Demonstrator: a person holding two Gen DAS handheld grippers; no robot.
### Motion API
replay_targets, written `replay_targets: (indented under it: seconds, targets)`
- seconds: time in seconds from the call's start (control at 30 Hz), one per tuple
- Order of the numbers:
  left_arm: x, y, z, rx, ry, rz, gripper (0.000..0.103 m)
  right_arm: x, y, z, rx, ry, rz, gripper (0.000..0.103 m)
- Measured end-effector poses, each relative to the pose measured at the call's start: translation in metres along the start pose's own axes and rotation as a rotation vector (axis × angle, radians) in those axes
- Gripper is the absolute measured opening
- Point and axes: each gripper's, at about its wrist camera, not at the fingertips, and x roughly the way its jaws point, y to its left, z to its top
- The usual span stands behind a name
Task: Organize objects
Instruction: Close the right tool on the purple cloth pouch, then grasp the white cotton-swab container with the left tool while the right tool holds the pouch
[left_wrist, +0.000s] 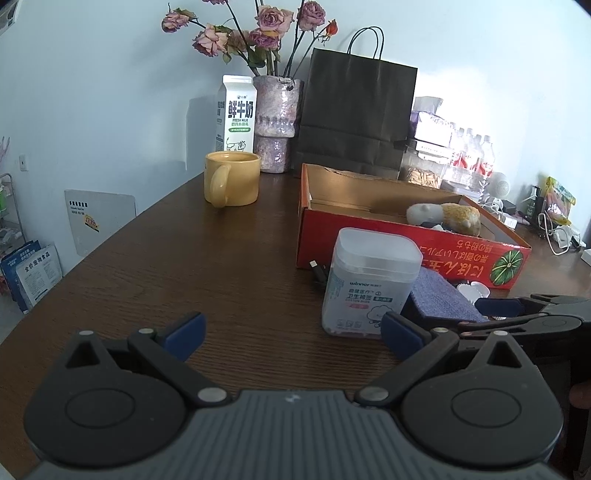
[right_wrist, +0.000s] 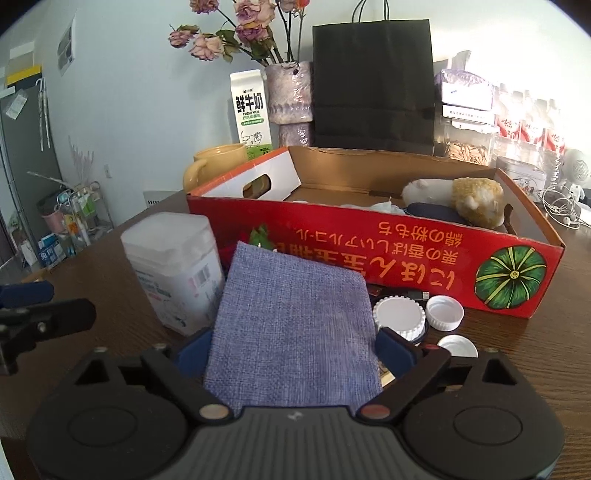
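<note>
Between the spread fingers of the right gripper (right_wrist: 291, 350) lies the blue fabric pouch (right_wrist: 295, 317), not visibly clamped.

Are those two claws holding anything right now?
The left gripper holds nothing. The right gripper straddles the blue fabric pouch across its sides; whether it grips cannot be told.

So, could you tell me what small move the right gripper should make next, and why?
Probably close the right gripper on the blue fabric pouch. The pouch already lies between its open jaws, on the table in front of the red box, so a grip would let it be lifted in.
</note>
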Motion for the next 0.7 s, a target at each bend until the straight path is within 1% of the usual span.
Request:
replay_targets:
  seconds: [0.03, 0.13, 0.2, 0.23, 0.27, 0.3, 0.33, 0.4, 0.47, 0.53, 0.6, 0.7]
  targets:
    - [0.001, 0.0, 0.0, 0.0, 0.002, -0.002, 0.103, 0.0, 0.001, 0.0, -0.007, -0.003, -0.005, 0.09]
    - [0.003, -0.002, 0.0, 0.003, 0.006, -0.001, 0.103, -0.001, 0.001, -0.002, -0.017, -0.019, -0.007, 0.077]
    - [0.003, -0.003, 0.0, 0.004, 0.008, -0.001, 0.103, -0.003, 0.001, -0.002, -0.021, -0.029, -0.01, 0.061]
    - [0.003, -0.003, 0.0, 0.005, 0.009, 0.0, 0.103, -0.003, 0.001, -0.003, -0.025, -0.032, -0.012, 0.059]
    - [0.003, -0.003, 0.0, 0.006, 0.01, 0.001, 0.103, -0.003, 0.001, -0.003, -0.031, -0.035, -0.02, 0.053]
    - [0.003, -0.003, 0.0, 0.006, 0.01, 0.002, 0.103, -0.004, 0.001, -0.003, -0.03, -0.038, -0.017, 0.045]
    - [0.003, -0.003, -0.001, 0.007, 0.01, 0.002, 0.103, -0.005, 0.001, -0.003, -0.028, -0.041, -0.016, 0.042]
    - [0.003, -0.003, -0.001, 0.008, 0.01, 0.004, 0.103, -0.006, -0.001, -0.004, -0.021, -0.043, -0.005, 0.033]
    - [0.003, -0.004, -0.001, 0.009, 0.01, 0.006, 0.103, -0.008, -0.001, -0.004, -0.021, -0.057, -0.002, 0.027]
    - [0.003, -0.005, -0.001, 0.01, 0.011, 0.008, 0.103, -0.011, -0.001, -0.004, -0.029, -0.077, -0.002, 0.025]
    - [0.003, -0.006, -0.001, 0.011, 0.014, 0.01, 0.103, -0.015, -0.001, -0.005, -0.033, -0.1, -0.006, 0.02]
    - [0.004, -0.008, -0.002, 0.018, 0.018, 0.009, 0.103, -0.022, -0.005, -0.006, -0.029, -0.133, -0.008, 0.018]
